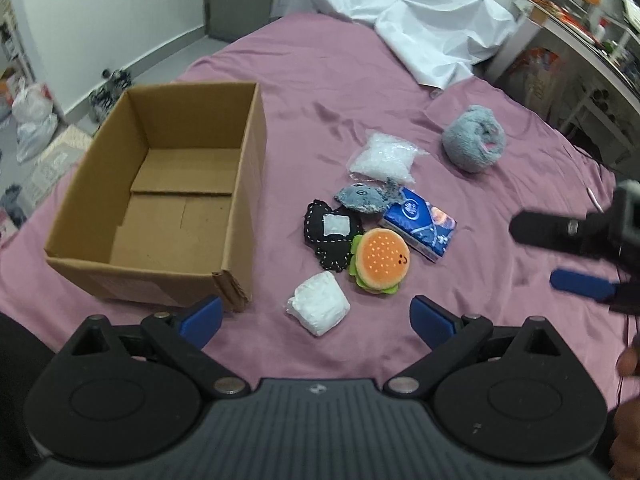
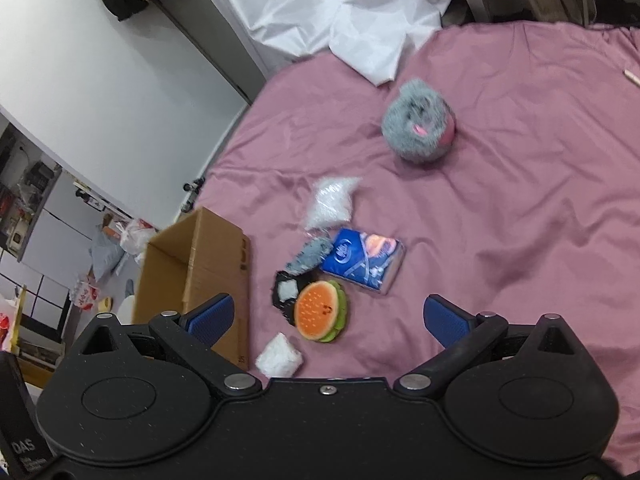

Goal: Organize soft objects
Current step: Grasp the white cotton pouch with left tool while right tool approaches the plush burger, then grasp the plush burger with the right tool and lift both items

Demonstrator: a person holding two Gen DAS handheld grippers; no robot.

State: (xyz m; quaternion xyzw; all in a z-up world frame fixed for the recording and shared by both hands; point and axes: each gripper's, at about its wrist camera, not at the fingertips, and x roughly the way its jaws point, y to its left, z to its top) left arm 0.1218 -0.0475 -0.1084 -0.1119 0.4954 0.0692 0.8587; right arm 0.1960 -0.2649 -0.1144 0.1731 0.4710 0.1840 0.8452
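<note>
An open cardboard box (image 1: 160, 196) (image 2: 192, 268) stands empty on the pink bed sheet (image 1: 320, 92). To its right lie a burger plush (image 1: 380, 260) (image 2: 322, 312), a black stitched plush (image 1: 330, 236), a grey whale plush (image 1: 366, 196), a blue tissue pack (image 1: 420, 226) (image 2: 364, 264), a clear bag of white filling (image 1: 384, 158) (image 2: 332, 202) and a white wrapped bundle (image 1: 318, 308) (image 2: 280, 356). A fluffy grey ball (image 1: 474, 142) (image 2: 418, 128) sits farther off. My left gripper (image 1: 316, 320) hangs open above the bundle. My right gripper (image 2: 328, 322) (image 1: 560, 256) is open over the burger plush.
A crumpled white sheet (image 1: 420, 20) (image 2: 340, 12) covers the far end of the bed. White shelves (image 1: 580, 40) stand past the right side, and bags (image 1: 34, 120) lie on the floor left of the bed. A small stick (image 2: 632, 77) rests on the sheet at far right.
</note>
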